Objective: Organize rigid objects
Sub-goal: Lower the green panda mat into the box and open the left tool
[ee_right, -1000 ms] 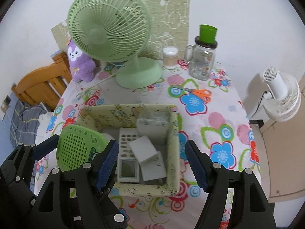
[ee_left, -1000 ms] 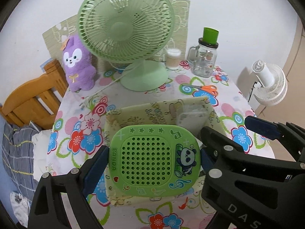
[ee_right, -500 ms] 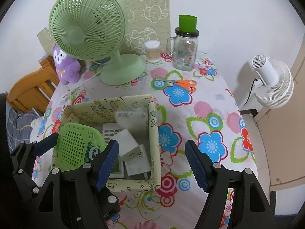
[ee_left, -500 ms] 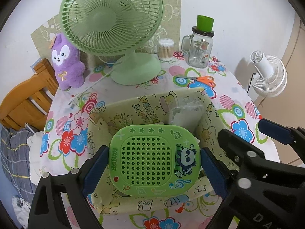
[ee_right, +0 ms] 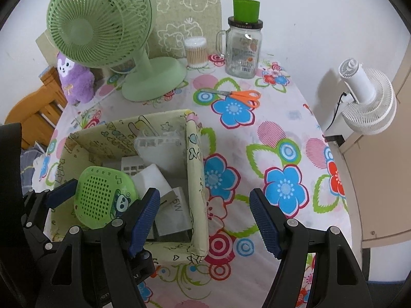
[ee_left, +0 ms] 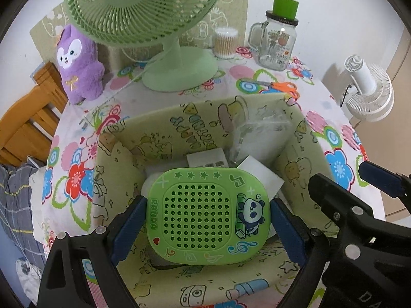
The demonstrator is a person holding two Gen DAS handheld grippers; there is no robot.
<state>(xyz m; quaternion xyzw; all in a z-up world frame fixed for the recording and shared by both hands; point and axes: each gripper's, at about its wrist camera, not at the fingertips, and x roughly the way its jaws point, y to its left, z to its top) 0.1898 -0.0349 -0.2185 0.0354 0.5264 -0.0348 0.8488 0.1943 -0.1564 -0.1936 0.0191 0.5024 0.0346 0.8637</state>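
A green perforated panda gadget [ee_left: 208, 215] sits gripped by its two sides between the blue pads of my left gripper [ee_left: 208, 220], held just over the inside of a yellow cartoon-print fabric box [ee_left: 179, 128]. White cartons [ee_left: 259, 172], a keypad device and a clear plastic case [ee_left: 259, 133] lie in the box. In the right wrist view the panda gadget [ee_right: 102, 197] hangs over the box's left half. My right gripper [ee_right: 204, 197] is open and holds nothing; its fingers stand either side of the box's right wall [ee_right: 196, 179].
On the flowered tablecloth [ee_right: 282, 141] behind the box stand a green desk fan [ee_right: 108, 33], a purple plush [ee_right: 74, 79], a cotton-swab tub [ee_right: 196, 51] and a glass mug jar with green cap [ee_right: 244, 43]. Orange scissors [ee_right: 239, 96] lie nearby. A white fan [ee_right: 364, 97] stands off the right edge.
Both grippers have sunk toward the box, which looks larger now. The left gripper has carried the panda gadget down from above the box's front rim to over its inside.
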